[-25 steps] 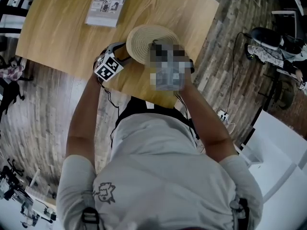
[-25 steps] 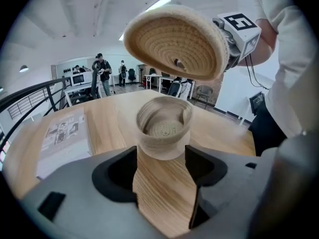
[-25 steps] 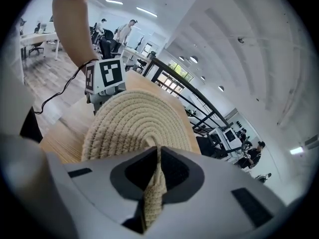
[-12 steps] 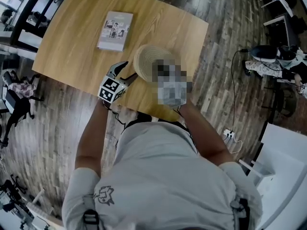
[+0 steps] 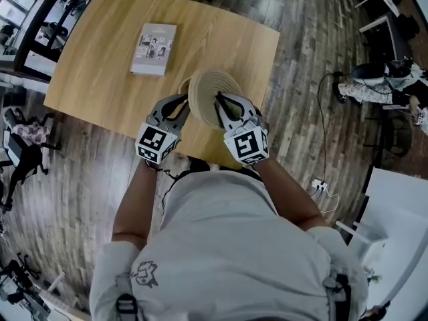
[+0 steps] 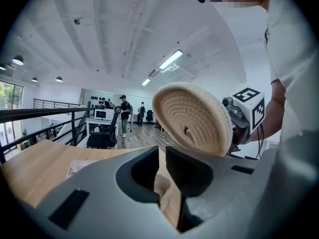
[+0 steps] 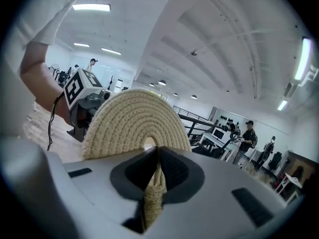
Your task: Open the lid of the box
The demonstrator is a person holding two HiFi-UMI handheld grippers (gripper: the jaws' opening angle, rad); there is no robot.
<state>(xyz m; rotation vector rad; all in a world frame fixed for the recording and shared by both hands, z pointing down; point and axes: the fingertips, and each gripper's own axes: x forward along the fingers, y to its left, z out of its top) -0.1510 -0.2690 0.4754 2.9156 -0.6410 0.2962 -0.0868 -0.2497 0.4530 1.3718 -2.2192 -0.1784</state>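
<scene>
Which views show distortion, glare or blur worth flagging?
Head view: wide-angle bending at the edges, even light, sharp, no harsh shadows on the pale wooden table. Left gripper view: heavy fisheye with black corners, ceiling strip light blown out, round beige woven-rope lid sharp. Right gripper view: same fisheye, another ceiling strip light clipped, lid crisp.

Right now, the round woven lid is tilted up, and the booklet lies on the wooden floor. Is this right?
Not quite. The booklet lies on the wooden table, as the head view shows. The rest holds: the woven lid is tilted up.
</scene>
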